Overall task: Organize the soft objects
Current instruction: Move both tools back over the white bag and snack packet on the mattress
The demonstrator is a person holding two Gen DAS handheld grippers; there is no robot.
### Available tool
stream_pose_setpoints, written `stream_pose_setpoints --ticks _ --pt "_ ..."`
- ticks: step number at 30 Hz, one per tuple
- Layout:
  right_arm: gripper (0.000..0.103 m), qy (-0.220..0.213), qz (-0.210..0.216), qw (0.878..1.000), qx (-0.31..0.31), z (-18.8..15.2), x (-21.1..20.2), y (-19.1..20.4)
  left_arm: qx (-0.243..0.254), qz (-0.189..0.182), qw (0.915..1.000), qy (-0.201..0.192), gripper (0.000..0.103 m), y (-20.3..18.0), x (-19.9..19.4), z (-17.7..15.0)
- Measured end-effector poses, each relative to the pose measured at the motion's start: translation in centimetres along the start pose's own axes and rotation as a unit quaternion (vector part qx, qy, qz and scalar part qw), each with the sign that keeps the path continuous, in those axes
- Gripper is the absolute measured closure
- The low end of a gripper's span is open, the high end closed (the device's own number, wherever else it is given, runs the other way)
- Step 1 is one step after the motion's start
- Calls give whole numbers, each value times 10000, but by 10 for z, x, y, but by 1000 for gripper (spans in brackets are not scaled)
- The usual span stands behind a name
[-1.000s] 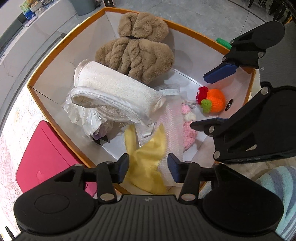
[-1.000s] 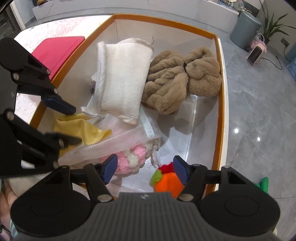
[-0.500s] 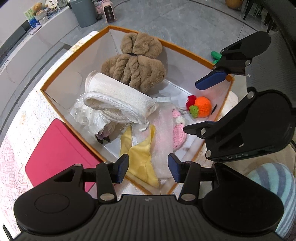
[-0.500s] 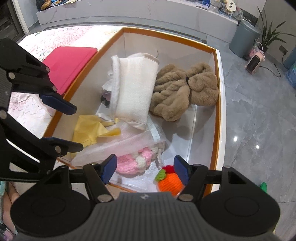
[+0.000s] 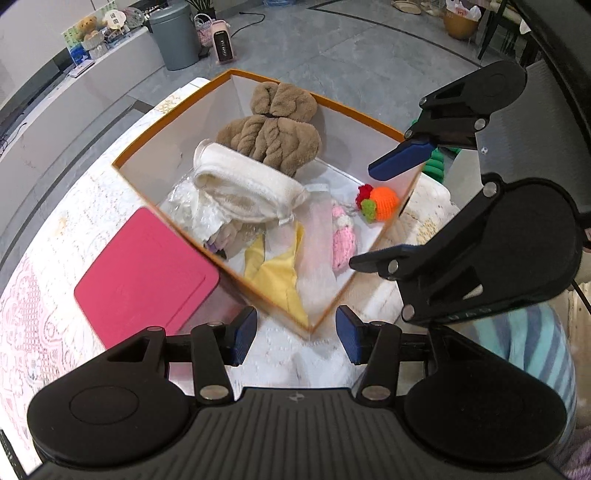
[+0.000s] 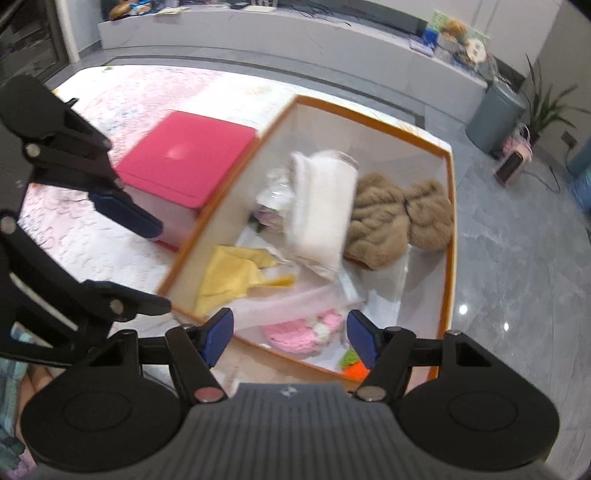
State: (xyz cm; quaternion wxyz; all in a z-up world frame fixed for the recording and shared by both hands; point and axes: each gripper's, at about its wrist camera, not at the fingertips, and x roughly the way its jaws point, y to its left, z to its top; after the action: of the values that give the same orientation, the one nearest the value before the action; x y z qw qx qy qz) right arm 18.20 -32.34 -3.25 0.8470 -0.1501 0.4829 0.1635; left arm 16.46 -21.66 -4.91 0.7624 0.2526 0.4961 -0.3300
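An orange-rimmed white box [image 5: 173,110] [image 6: 448,206] holds soft things: a brown fluffy plush [image 5: 273,136] [image 6: 391,218], a rolled white towel [image 5: 240,184] [image 6: 325,206], a yellow cloth [image 5: 277,273] [image 6: 225,277], a pink knitted piece [image 5: 341,240] [image 6: 299,332] under a sheer pink mesh, and an orange knitted ball [image 5: 384,203] [image 6: 354,365]. My left gripper [image 5: 295,334] is open and empty, above the box's near corner. My right gripper [image 6: 290,338] is open and empty, over the box's near edge.
A pink flat box [image 5: 147,273] [image 6: 188,155] lies beside the big box on a lace-covered table [image 5: 44,314]. Grey floor, a bin [image 5: 175,35] and a small heater [image 5: 223,46] lie beyond. A striped sleeve [image 5: 532,343] is at the right.
Both grippers have pulled back and up from inside the box, so the whole box and the pink flat box now show. Both stay open and empty.
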Motion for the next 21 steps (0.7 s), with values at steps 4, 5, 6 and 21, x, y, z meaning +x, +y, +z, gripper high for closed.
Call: stream_pose_setpoints --ticks 4,5,6,21 --pt "35 -120 90 9997 -194 -1 -8 23 -125 -65 9999 -62 45 4 -9 -23" --pt "34 -140 138 9996 -221 -2 -10 28 -174 -71 9998 -76 45 6 -11 -30" --pt "34 -155 178 9994 -250 -3 -11 33 -228 -68 9997 -87 45 8 -12 -38" --pt "34 -136 681 9961 -542 -23 4 115 -1535 415 9866 -370 45 42 -15 -152"
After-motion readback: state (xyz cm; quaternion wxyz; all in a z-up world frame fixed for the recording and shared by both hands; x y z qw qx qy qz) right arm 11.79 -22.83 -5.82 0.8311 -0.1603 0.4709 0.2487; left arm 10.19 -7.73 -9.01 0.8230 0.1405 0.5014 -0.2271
